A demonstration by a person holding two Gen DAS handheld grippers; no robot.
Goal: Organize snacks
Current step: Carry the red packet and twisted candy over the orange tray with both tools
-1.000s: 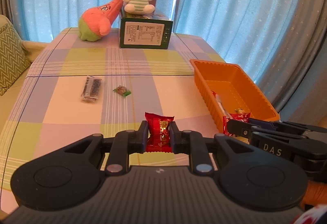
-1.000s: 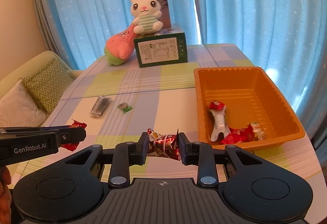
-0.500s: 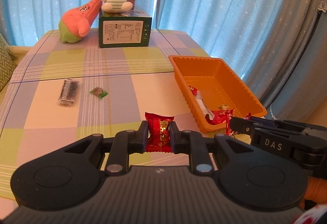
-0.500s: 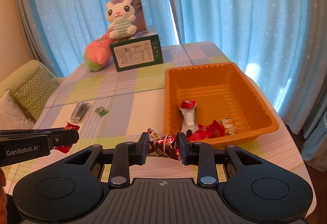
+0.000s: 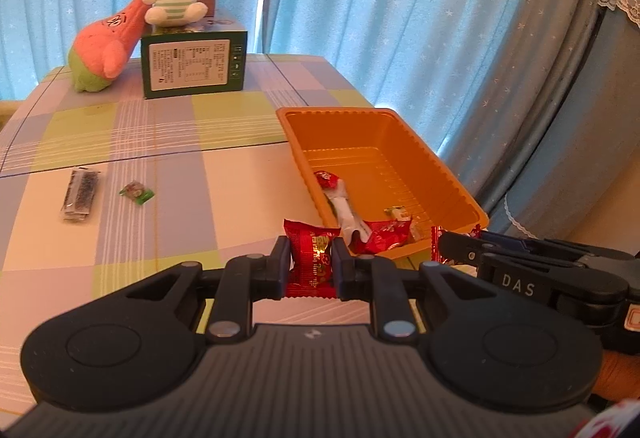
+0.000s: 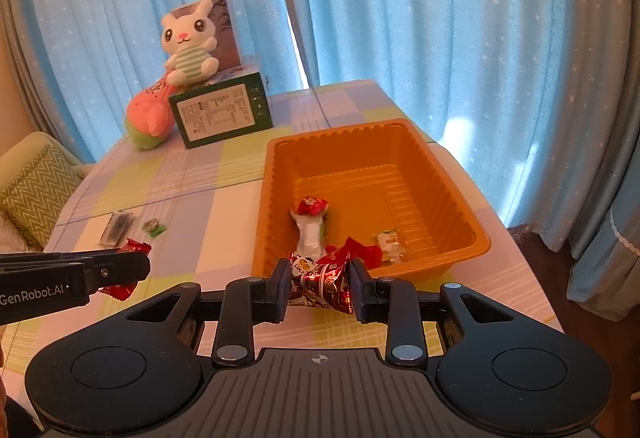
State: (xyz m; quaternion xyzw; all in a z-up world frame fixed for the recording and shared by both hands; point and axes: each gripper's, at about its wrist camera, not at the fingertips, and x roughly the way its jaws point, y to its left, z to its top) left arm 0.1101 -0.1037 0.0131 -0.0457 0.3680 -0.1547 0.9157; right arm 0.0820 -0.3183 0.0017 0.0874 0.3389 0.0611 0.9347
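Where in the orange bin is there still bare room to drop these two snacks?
The far half of the orange bin, toward the curtains, is bare down to its ribbed floor. The near end is crowded: a white packet, red wrappers and a small pale candy cluster there. Both grippers, left and right, hold snacks short of the near rim.
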